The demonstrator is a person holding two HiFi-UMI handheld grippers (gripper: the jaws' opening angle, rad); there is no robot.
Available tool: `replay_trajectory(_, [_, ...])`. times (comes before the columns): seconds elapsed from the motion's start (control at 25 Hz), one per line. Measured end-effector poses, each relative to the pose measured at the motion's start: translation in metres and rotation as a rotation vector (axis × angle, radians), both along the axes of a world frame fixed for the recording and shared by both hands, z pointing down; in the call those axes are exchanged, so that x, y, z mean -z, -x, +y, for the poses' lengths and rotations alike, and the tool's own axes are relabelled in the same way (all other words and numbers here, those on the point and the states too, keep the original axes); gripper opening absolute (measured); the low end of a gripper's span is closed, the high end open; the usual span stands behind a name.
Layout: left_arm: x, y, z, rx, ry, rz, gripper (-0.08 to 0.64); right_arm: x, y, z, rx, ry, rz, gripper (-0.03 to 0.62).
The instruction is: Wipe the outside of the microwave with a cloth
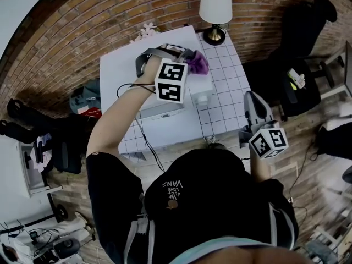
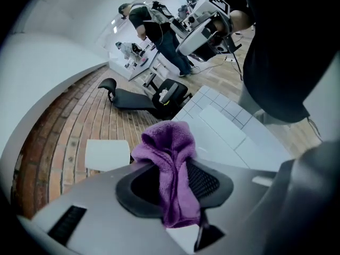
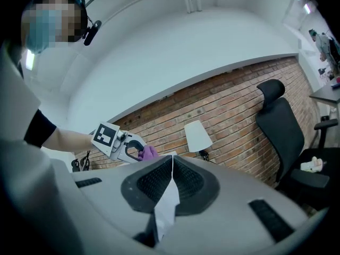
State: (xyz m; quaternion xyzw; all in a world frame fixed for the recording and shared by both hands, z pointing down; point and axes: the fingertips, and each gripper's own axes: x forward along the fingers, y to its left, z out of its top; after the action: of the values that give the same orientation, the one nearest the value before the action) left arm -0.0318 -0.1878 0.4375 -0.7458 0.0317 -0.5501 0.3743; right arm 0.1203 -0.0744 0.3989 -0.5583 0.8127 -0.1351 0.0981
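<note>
My left gripper (image 1: pixel 188 57) reaches out over the white microwave (image 1: pixel 201 94) on the tiled table (image 1: pixel 223 103), shut on a purple cloth (image 1: pixel 197 64). In the left gripper view the cloth (image 2: pixel 171 166) bunches up between the jaws and hangs down over them, with the microwave's white top (image 2: pixel 219 132) beyond it. My right gripper (image 1: pixel 254 110) hangs off the table's right edge, close to my body. In the right gripper view it (image 3: pixel 171 180) is shut with nothing in it, and the left gripper (image 3: pixel 120 142) with the cloth (image 3: pixel 149 152) shows far off.
A white lamp (image 1: pixel 215 7) stands at the table's back edge, by the brick wall. A black office chair (image 1: pixel 300 48) stands to the right of the table. Bags and cables lie on the floor at left (image 1: pixel 49 142). A cable (image 1: pixel 147 144) hangs off the table front.
</note>
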Motion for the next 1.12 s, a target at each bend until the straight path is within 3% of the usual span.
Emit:
replay_trajectory(0.28, [0.004,-0.023,0.002,-0.029,0.005,0.027,0.141,0.000,-0.006,-0.002,-0.002,0.000,0.000,0.005])
replay_trajectory(0.52, [0.019,0.001,0.008,0.105,0.087,0.206,0.141,0.003,0.014,-0.008,0.056,-0.004,0.009,0.005])
replay_trajectory(0.76, [0.046,0.061,0.019,0.265,0.067,0.397,0.141,0.010,0.054,-0.009,0.138,-0.004,0.021,0.003])
replay_trajectory(0.96, [0.064,0.138,0.043,0.417,0.037,0.541,0.141,0.014,0.102,0.002,0.219,-0.011,0.028,0.005])
replay_trajectory(1.12, [0.073,0.204,0.074,0.552,0.043,0.698,0.141,0.015,0.142,0.017,0.281,-0.017,0.033,0.005])
